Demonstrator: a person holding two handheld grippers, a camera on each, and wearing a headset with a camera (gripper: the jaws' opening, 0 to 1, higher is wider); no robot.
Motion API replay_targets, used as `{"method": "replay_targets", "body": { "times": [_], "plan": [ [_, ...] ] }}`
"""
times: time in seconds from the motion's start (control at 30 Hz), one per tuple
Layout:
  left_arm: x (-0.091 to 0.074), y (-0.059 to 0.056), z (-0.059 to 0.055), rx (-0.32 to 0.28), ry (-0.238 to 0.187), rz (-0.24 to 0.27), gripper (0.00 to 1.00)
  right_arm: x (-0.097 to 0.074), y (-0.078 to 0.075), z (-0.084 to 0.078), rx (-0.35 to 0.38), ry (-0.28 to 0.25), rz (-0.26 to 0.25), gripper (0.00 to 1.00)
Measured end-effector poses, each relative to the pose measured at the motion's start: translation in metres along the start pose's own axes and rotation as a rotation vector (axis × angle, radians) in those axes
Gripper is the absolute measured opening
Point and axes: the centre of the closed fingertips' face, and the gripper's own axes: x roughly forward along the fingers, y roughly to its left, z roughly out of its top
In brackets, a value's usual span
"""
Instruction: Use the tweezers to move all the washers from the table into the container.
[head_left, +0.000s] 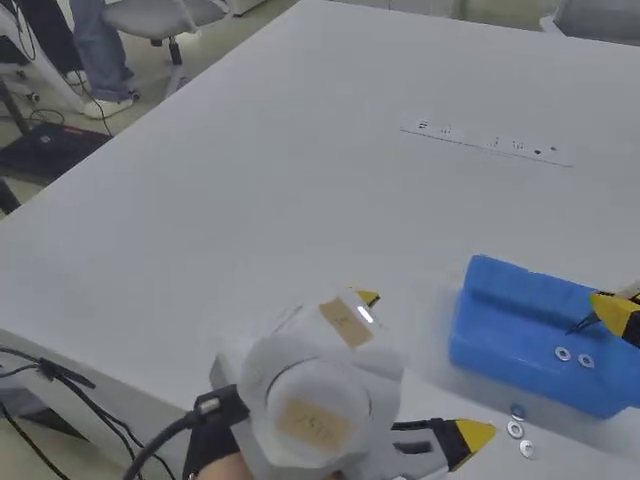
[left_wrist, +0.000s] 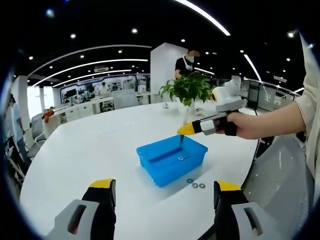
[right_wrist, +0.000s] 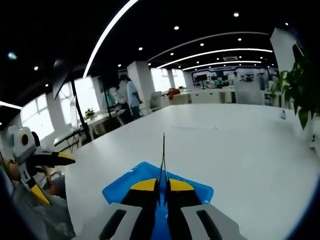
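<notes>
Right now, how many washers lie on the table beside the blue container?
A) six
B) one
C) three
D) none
C: the left gripper view shows three washers on the table just outside the blue container, next to its front wall.

Quantities: one blue container (head_left: 520, 320); five washers (head_left: 563, 353), two inside the container and three on the table (head_left: 300, 200); one pair of tweezers (right_wrist: 163, 150); two grippers, left gripper (head_left: 425, 366) and right gripper (right_wrist: 162, 185).
</notes>
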Motion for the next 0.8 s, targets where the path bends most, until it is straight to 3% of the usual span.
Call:
{"method": "replay_targets", "body": {
  "times": [0.2, 0.33, 0.53, 0.8],
  "plan": [
    [-0.001, -0.002, 0.005, -0.025, -0.028, -0.032, 0.83, -0.019, 0.027, 0.023, -0.003, -0.071, -0.001, 0.03],
    [0.0, -0.006, 0.005, -0.011, -0.024, -0.046, 0.83, -0.033, 0.046, 0.023, 0.019, -0.09, 0.016, 0.03],
    [0.003, -0.013, 0.003, 0.026, -0.011, -0.075, 0.85, -0.044, 0.067, -0.005, 0.085, -0.046, 0.047, 0.03],
    [0.003, -0.02, 0.002, 0.044, -0.005, -0.109, 0.85, -0.044, 0.067, -0.048, 0.146, 0.019, 0.019, 0.03]
  ]
}}
